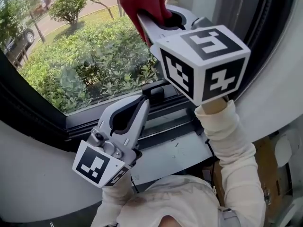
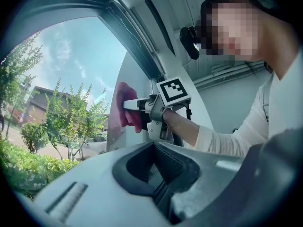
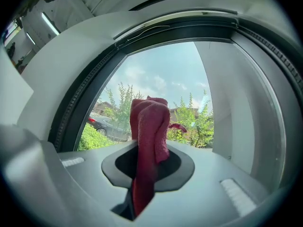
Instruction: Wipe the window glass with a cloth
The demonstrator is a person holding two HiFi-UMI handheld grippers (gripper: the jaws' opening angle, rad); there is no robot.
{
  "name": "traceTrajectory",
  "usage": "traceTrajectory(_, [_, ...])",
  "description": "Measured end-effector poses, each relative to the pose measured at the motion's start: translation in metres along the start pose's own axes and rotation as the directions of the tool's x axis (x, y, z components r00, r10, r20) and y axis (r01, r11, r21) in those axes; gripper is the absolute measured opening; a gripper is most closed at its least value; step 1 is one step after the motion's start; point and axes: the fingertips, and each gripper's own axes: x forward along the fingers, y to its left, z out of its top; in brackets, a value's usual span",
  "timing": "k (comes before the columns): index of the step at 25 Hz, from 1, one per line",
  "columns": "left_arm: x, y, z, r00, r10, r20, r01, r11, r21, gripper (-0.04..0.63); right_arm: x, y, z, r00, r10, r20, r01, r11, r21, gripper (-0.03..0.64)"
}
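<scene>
A red cloth (image 1: 142, 1) is pressed against the window glass (image 1: 85, 46) at the top of the head view, with my right gripper (image 1: 150, 20) shut on it. In the right gripper view the cloth (image 3: 150, 122) stands bunched up out of the gripper (image 3: 142, 174) in front of the glass (image 3: 161, 74). My left gripper (image 1: 143, 103) is lower, near the bottom of the black window frame (image 1: 38, 122), shut with nothing in it. The left gripper view looks up past its own gripper (image 2: 158, 183) at the cloth (image 2: 124, 108) and the right gripper (image 2: 132, 105).
A black latch (image 1: 155, 93) sits on the lower frame just right of my left gripper. Below it runs the grey sill (image 1: 175, 152). A cardboard box (image 1: 265, 164) is at the lower right. Bushes and a parked car (image 1: 19, 39) are outside.
</scene>
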Motion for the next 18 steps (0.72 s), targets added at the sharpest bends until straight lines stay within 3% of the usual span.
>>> traceTrajectory(11, [0.019, -0.014, -0.011, 1.000, -0.003, -0.010, 0.003, 1.000, -0.009, 0.000, -0.007, 0.008, -0.046, 0.998, 0.054, -0.009, -0.054, 0.998, 0.018, 0.060])
traceTrajectory(14, [0.028, -0.018, -0.013, 1.000, 0.002, -0.016, -0.002, 1.000, -0.009, 0.000, -0.013, -0.006, -0.051, 0.998, 0.070, -0.005, -0.069, 0.995, 0.068, 0.064])
traceTrajectory(18, [0.045, -0.025, -0.016, 1.000, -0.001, -0.029, 0.001, 1.000, -0.006, 0.000, -0.031, -0.047, -0.060, 1.000, 0.029, -0.004, -0.028, 0.993, 0.116, 0.067])
